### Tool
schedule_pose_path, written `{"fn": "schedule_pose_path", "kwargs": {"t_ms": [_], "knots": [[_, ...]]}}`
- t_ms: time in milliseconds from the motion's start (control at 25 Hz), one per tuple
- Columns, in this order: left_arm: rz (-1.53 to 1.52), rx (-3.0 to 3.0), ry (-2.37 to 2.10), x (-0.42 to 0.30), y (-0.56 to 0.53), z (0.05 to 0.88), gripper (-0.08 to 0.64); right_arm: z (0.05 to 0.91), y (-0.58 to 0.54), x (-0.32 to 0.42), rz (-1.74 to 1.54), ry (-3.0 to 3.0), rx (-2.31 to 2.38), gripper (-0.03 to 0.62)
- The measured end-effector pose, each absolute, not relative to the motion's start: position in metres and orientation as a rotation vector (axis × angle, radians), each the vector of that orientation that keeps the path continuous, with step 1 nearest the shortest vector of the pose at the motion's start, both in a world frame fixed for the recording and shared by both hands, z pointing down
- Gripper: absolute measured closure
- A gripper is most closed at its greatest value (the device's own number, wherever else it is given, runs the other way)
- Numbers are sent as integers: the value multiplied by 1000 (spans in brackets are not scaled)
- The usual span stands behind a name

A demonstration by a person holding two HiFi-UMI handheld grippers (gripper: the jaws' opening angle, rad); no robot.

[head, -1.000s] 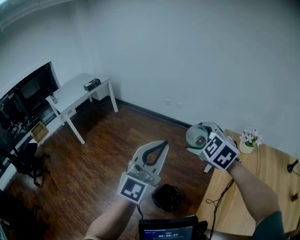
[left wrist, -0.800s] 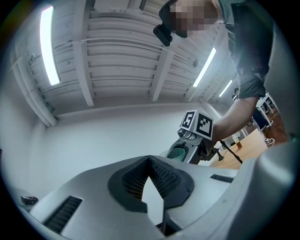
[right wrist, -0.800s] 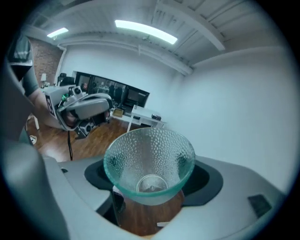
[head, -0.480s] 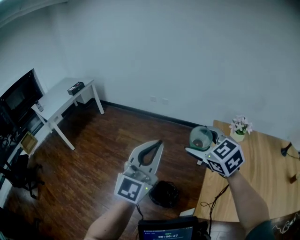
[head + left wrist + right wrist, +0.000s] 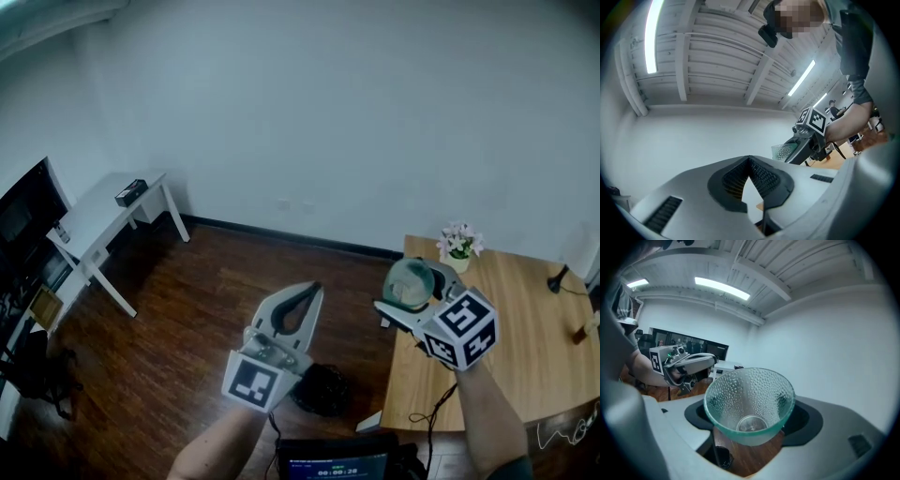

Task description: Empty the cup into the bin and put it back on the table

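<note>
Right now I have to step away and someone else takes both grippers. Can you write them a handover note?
Left gripper: shut, empty, held above the floor.
Right gripper: shut on the green glass cup, in the air at the wooden table's edge.
Black bin: on the floor beside the table.
Done: the cup looks empty.
Left: set the cup upright on the table and release it.

A white desk (image 5: 98, 212) stands by the wall (image 5: 328, 122) on the left, on a brown wood floor (image 5: 187, 319). A small black box (image 5: 130, 193) lies on it. A big dark screen (image 5: 26, 211) is further left. Pink and white flowers (image 5: 458, 241) sit in a white pot on the right. The dark shape low on the left may be a chair (image 5: 33, 370).
</note>
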State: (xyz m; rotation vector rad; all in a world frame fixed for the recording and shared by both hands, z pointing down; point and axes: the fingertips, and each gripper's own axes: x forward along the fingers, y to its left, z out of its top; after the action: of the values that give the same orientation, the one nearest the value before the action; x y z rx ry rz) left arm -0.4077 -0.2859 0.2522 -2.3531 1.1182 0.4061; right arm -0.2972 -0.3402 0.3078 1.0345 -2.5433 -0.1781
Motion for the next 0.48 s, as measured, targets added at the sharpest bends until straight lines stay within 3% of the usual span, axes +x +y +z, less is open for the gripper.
{"fn": "schedule_pose_path", "kwargs": {"t_ms": [480], "knots": [[413,-2393,1040,-291,-236,238,568,286,-262,-185,-215,-2547,1125,196]]}}
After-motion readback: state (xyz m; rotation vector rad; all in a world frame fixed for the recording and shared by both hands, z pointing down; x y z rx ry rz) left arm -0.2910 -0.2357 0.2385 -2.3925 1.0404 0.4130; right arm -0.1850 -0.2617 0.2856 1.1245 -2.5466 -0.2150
